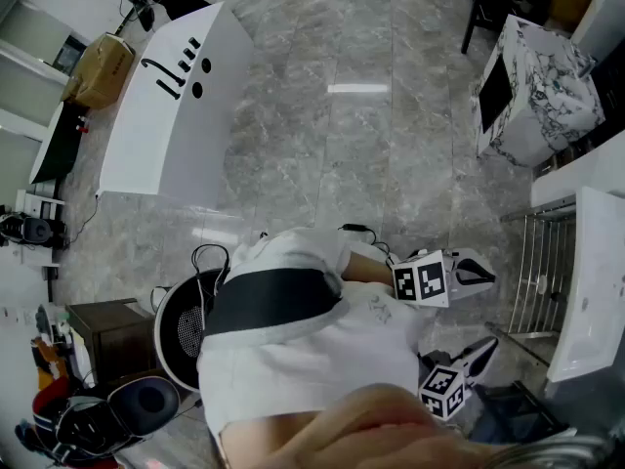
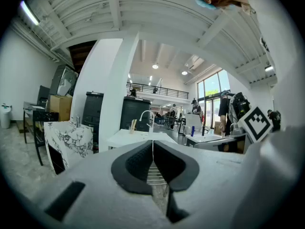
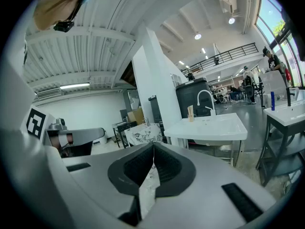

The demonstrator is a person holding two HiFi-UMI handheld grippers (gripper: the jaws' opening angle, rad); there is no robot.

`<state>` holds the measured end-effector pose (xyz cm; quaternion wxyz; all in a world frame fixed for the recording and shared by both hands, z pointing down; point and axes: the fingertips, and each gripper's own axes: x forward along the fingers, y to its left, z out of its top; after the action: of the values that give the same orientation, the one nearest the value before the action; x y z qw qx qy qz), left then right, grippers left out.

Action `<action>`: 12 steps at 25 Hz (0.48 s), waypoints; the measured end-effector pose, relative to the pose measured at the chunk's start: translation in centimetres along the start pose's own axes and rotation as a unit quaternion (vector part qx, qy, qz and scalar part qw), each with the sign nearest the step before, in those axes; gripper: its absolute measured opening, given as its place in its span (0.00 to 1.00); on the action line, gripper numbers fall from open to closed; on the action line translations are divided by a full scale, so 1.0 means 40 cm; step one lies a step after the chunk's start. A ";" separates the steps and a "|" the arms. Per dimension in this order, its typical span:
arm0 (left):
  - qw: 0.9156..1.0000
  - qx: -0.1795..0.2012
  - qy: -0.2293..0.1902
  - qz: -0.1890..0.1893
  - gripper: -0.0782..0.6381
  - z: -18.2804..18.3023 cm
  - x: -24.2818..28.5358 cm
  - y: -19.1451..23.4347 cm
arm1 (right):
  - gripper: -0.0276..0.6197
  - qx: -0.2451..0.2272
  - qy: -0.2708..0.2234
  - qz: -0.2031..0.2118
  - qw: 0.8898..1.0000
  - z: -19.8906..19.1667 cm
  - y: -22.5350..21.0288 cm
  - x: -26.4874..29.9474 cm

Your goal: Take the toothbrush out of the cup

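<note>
Left gripper view shows the left tongs [image 2: 152, 143] pressed shut, empty; the right tongs [image 3: 153, 146] likewise. The toothbrush [image 3: 190, 109] stands in the cup [image 3: 191, 118] on a distant sink [image 3: 217, 128]: nothing begun.

Workshop, seen from above: my left gripper [image 1: 483, 274] and right gripper [image 1: 486, 351] point toward three o'clock, where a white washbasin [image 1: 598, 291] stands beside a metal rack [image 1: 532, 277]. A marble-patterned cabinet [image 1: 535, 91] sits at two o'clock. A white panel [image 1: 166, 125] (black marks on its face) sits at ten, on the grey stone floor [image 1: 352, 135].
</note>
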<state>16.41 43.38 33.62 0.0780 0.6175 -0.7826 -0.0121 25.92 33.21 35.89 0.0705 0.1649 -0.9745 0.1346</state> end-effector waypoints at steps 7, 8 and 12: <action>1.000 0.001 -0.001 0.000 0.13 -0.003 -0.015 0.018 | 0.06 -0.007 0.018 -0.011 1.000 -0.018 0.015 -0.003; 1.000 0.001 -0.001 -0.004 0.14 0.003 -0.024 0.011 | 0.06 -0.008 0.018 -0.012 1.000 -0.012 0.026 -0.013; 1.000 -0.002 -0.008 -0.027 0.14 0.032 -0.088 -0.015 | 0.06 -0.027 0.018 -0.025 0.999 0.003 0.065 -0.074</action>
<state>17.62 46.54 31.91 0.0730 0.6381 -0.7662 -0.0210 27.79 36.44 34.63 0.0959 0.1844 -0.9720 0.1098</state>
